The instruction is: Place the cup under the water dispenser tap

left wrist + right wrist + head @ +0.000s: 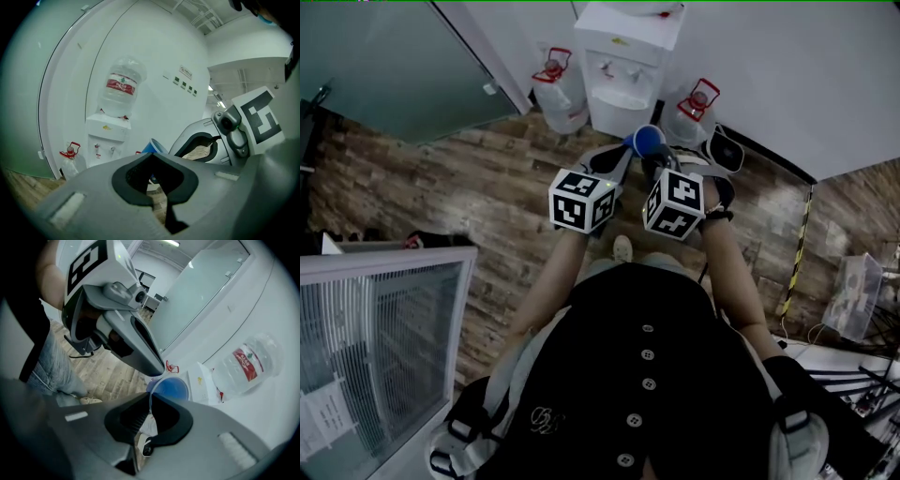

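A blue cup (649, 141) hangs over the wood floor in front of the white water dispenser (623, 70), short of its taps (619, 70). My right gripper (654, 161) is shut on the cup's rim; in the right gripper view the thin rim (151, 401) runs between the jaws, with the blue inside of the cup (171, 390) just beyond. My left gripper (623, 155) is shut, its tip beside the cup. The left gripper view shows its jaws (151, 155) closed, a sliver of the cup (153, 147) behind them and the dispenser (110, 136) with its bottle (121, 89) ahead.
Two water jugs with red handles stand on the floor, one on either side of the dispenser (561, 89) (694, 108). A glass wall (384, 66) is at the left and a white grilled cabinet (375, 337) at lower left. A striped pole (797, 253) and cables lie to the right.
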`<state>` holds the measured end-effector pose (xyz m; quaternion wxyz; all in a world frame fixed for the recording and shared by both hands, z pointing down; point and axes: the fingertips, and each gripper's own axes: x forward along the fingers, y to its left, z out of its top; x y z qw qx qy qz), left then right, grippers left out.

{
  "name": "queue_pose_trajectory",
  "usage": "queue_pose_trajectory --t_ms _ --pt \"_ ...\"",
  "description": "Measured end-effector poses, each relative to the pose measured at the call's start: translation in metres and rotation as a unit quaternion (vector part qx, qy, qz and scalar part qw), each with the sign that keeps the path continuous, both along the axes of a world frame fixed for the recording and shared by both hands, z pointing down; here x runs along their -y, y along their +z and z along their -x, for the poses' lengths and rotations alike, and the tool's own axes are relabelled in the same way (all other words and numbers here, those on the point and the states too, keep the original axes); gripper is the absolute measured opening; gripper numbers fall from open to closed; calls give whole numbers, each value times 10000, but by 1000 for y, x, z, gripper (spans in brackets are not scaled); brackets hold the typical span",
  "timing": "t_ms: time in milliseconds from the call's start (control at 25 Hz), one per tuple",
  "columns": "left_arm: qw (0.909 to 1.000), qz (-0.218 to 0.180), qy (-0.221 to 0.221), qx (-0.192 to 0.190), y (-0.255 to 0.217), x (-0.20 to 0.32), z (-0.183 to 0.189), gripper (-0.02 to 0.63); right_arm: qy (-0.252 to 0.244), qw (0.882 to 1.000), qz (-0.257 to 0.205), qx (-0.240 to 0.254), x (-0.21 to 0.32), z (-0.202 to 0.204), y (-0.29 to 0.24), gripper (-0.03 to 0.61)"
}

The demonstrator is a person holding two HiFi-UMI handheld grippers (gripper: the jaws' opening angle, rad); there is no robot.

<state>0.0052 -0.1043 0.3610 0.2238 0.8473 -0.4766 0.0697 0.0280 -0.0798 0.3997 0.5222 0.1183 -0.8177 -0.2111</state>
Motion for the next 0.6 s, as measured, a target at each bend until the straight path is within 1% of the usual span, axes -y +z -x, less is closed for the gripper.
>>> queue_pose_trajectory --t_ms 240,600 --pt "9998 87 -167 -32 4 29 2 -2 -35 9999 142 -27 27 -9 9 18" --pt "9994 351 59 30 26 35 -5 -2 91 9995 310 -73 39 -9 26 18"
